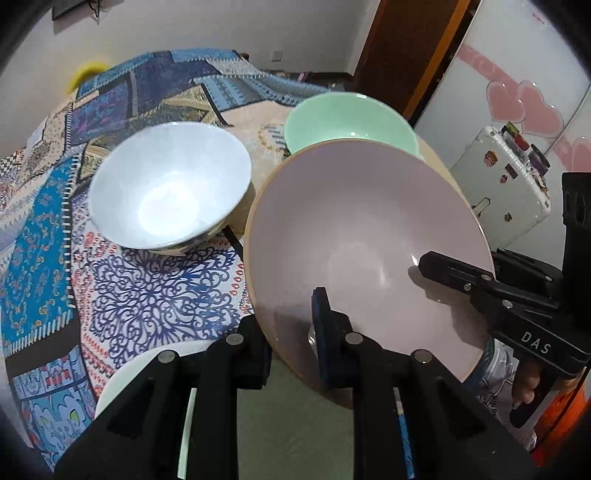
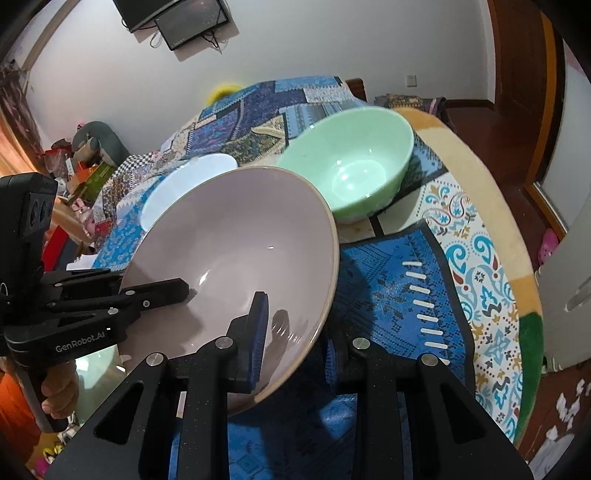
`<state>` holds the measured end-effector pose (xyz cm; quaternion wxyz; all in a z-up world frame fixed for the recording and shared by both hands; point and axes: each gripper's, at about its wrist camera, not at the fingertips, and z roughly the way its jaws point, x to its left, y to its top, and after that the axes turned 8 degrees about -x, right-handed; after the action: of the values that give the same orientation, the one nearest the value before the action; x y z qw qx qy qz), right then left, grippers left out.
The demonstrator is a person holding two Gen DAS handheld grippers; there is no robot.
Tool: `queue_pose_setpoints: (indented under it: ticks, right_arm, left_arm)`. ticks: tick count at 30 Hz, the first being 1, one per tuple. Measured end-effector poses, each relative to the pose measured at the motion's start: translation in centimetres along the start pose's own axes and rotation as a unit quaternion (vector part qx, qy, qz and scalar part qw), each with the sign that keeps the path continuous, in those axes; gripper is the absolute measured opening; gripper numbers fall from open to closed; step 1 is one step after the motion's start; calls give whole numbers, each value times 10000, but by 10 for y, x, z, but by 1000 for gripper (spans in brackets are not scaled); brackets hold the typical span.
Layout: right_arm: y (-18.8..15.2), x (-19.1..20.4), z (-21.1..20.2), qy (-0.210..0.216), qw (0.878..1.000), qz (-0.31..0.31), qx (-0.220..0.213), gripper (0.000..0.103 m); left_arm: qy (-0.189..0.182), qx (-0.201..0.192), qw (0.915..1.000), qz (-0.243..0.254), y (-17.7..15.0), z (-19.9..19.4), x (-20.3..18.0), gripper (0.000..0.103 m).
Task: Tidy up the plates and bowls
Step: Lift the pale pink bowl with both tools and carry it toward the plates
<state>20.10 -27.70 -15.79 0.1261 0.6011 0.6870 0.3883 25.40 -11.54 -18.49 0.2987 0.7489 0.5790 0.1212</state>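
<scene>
A wide mauve bowl with a tan rim sits tilted, raised above the patterned cloth. Behind it stand a pale green bowl and, to its left, a white bowl, both upright and empty.

White walls, wooden door, wall-mounted screen.

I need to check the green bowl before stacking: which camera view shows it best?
The right wrist view: the green bowl shows whole, with its inside, rim and outer wall, standing on the patterned cloth. In the left wrist view only its far inside shows; the pink bowl hides its near part.
</scene>
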Motion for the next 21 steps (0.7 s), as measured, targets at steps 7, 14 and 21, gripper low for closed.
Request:
queue_pose_setpoints:
  ticks: [7,14,21]
  right_arm:
    - [8,18,-16,125,9997,-119,-197,24]
    - [15,46,-19,259,9987,-319,-317,24]
    - [14,76,-19,426,9971,-515,-358,24]
  left_arm:
    - [-55,-208,9997,-135,-2,-32,5,19]
    - [57,-499,9984,-250,-9,-70,14,19]
    - [217,-734,9962,-406,-24,-105,31,19]
